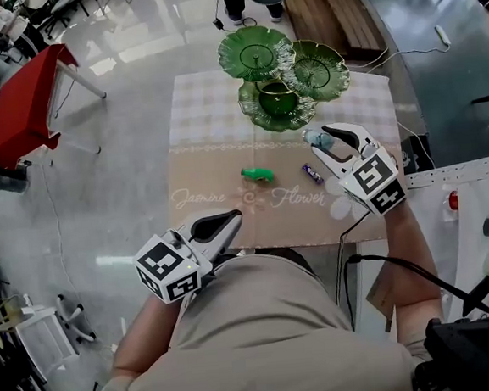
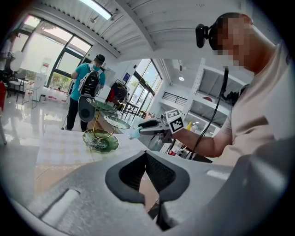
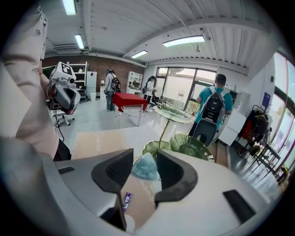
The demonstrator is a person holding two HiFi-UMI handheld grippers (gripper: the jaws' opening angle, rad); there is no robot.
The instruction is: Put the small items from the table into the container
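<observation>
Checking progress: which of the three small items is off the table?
The blue item, gripped in the right gripper above the table. The green item and the purple candy lie on the table.

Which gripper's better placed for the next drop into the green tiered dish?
Right. The right gripper holds the pale blue item, right beside the green tiered dish. The left gripper sits shut and empty at the table's near edge.
</observation>
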